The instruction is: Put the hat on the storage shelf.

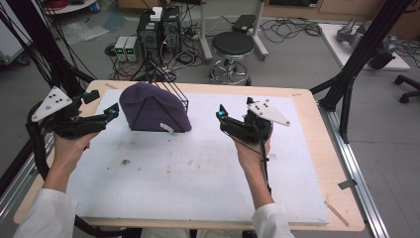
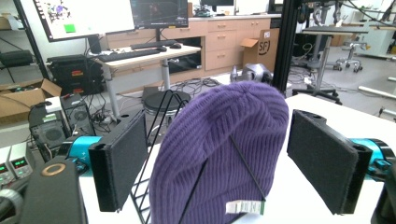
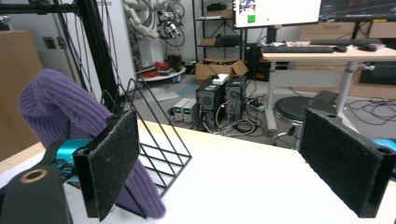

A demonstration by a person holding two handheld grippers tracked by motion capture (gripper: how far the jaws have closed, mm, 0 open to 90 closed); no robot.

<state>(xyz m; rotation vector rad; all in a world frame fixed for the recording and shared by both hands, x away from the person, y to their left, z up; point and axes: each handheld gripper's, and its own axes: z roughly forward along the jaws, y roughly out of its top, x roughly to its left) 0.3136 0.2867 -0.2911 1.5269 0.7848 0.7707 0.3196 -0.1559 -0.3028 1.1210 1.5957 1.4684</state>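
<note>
Both claws stand with jaws wide apart and nothing between them. Left claw hangs just beside the purple hat, its tip at the hat's left flank and pointing right, straight at it. Through the left gripper view the hat sits squarely in the gap between the pads, though apart from both. Right claw is farther off, clear of the hat's right side, and points left and away from the person; in its own view the hat lies off to the left, partly behind the left pad. So the left hand looks the nearer and better lined up for a grasp.

Draped over a black wire rack, the hat forms a dome whose long axis runs left to right across the table, closed crown up. Its white tag hangs at the lower edge facing the left claw. Part of the rack juts bare from the hat's right end, toward the right claw.

Underneath is a white mat with a few brown stains, laid on a wooden table; hat and rack stand at its far left part. Beyond lie a grey floor, a round stool, computer towers and loose cables.
</note>
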